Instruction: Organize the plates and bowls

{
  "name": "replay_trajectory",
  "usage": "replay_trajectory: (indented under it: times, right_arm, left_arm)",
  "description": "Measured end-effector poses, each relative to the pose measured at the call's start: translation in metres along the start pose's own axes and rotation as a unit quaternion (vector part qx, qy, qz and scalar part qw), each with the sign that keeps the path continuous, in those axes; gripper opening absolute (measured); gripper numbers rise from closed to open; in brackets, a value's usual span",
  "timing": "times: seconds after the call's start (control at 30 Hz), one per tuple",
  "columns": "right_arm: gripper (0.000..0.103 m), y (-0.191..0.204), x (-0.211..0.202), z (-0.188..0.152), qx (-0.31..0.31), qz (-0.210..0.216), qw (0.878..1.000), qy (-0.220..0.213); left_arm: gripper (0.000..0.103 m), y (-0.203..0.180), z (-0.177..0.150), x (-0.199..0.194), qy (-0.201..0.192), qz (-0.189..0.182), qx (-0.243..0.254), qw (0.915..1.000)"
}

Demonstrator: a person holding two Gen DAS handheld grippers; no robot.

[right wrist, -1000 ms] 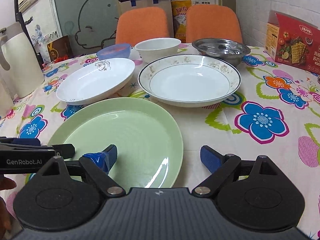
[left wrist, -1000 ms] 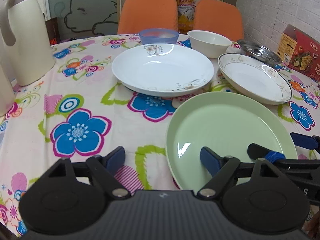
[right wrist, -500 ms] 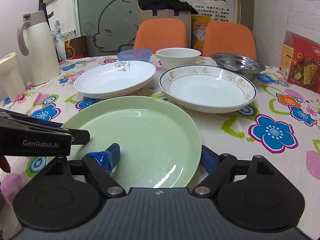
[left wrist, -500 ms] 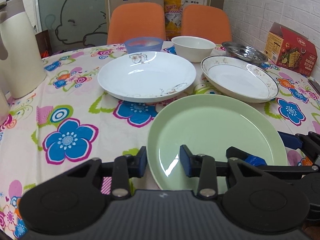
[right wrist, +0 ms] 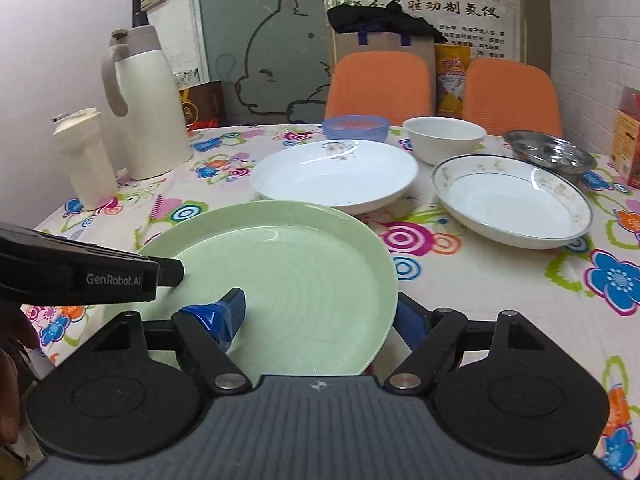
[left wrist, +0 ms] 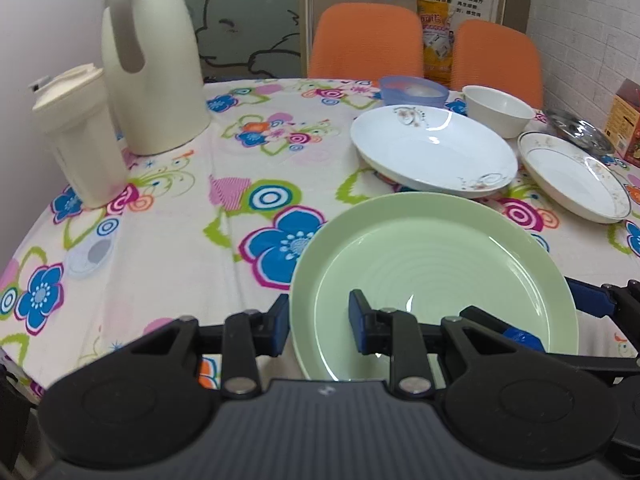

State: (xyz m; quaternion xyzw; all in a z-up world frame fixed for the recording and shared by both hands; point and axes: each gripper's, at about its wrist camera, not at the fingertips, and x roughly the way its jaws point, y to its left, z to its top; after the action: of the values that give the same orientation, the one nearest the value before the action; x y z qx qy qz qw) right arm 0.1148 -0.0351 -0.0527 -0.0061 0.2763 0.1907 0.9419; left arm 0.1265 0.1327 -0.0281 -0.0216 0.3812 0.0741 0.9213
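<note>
A green plate (left wrist: 432, 264) (right wrist: 280, 276) is lifted off the flowered table. My left gripper (left wrist: 318, 326) is shut on its left rim. My right gripper (right wrist: 320, 316) straddles its right rim with the jaws still wide apart; it also shows at the right of the left wrist view (left wrist: 560, 320). Behind lie a white plate (left wrist: 434, 150) (right wrist: 334, 178) and a gold-rimmed plate (left wrist: 572, 174) (right wrist: 512, 200). A blue bowl (right wrist: 356, 128), a white bowl (right wrist: 444, 138) and a steel bowl (right wrist: 548, 154) stand at the back.
A cream thermos jug (left wrist: 150, 68) and a cream cup with lid (left wrist: 78, 132) stand at the table's left. A red cracker box (right wrist: 628, 136) is at the right. Two orange chairs (right wrist: 380, 84) are behind the table.
My left gripper closed onto the green plate's left rim. The plate rose off the table and both grippers swung left, bringing the thermos and cup into view. The right gripper stayed open.
</note>
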Motion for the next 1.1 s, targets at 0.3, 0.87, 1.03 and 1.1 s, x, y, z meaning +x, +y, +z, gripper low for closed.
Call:
replay_trajectory:
  times: [0.3,0.87,1.03,1.1]
  right_arm:
    - [0.069,0.018,0.030,0.003,-0.027,0.005,0.999,0.022]
    - [0.069,-0.048,0.034,0.081,-0.003,-0.009,1.000,-0.017]
    - [0.069,-0.062,0.073,0.106,-0.025,-0.020,0.999,-0.006]
    - [0.069,-0.068,0.090,0.112,-0.027,-0.019,0.999,0.002]
  left_arm:
    - [0.044,0.008,0.008,0.023,-0.008,0.006,0.002,0.9999]
    - [0.070,0.023,0.080,0.030,-0.066,0.029,-0.003,0.9974]
    - [0.070,0.017,0.101,0.053,-0.062,0.038,0.012,0.9973]
    - [0.070,0.013,0.109,0.064,-0.055,0.039,0.018,0.9975]
